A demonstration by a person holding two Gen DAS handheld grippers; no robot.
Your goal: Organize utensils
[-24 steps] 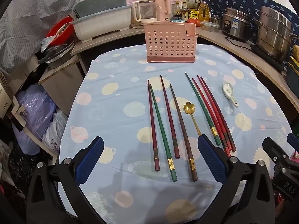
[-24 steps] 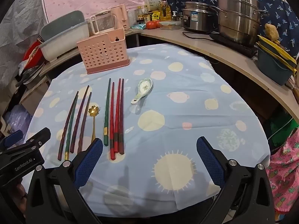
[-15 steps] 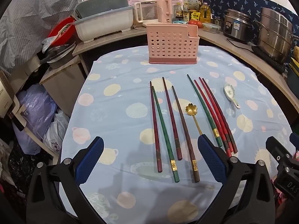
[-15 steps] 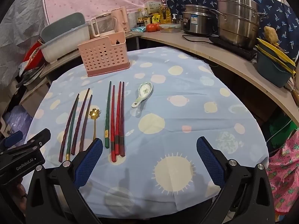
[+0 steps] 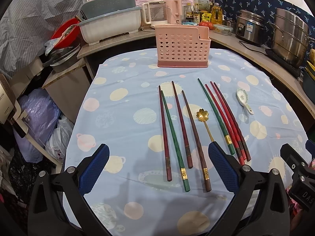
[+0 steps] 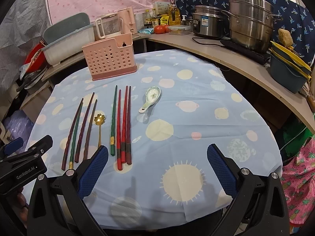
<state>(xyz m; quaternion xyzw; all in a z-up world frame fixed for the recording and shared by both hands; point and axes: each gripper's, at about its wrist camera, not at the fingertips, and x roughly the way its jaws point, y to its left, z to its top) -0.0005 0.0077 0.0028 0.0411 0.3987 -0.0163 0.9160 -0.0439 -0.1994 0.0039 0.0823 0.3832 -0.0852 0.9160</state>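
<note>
A pink perforated utensil holder (image 5: 182,46) (image 6: 110,57) stands at the table's far side. Several chopsticks lie in two groups on the blue cloth: a left group (image 5: 178,135) (image 6: 80,129) and a right group of one green and red ones (image 5: 224,118) (image 6: 122,123). A gold flower spoon (image 5: 204,120) (image 6: 99,125) lies between the groups. A white ceramic spoon (image 5: 243,100) (image 6: 150,98) lies to the right. My left gripper (image 5: 158,167) is open and empty above the near ends of the left group. My right gripper (image 6: 157,167) is open and empty over the cloth's near edge.
A curved counter (image 6: 226,57) at the right carries steel pots (image 6: 250,17), a rice cooker, bottles and a blue bin. A white dish rack (image 5: 110,27) and kettles stand behind the holder. Bags (image 5: 37,118) lie on the floor at the left.
Both grippers have drawn back slightly, so the utensils sit a little higher and farther in both views. Nothing on the table has moved.
</note>
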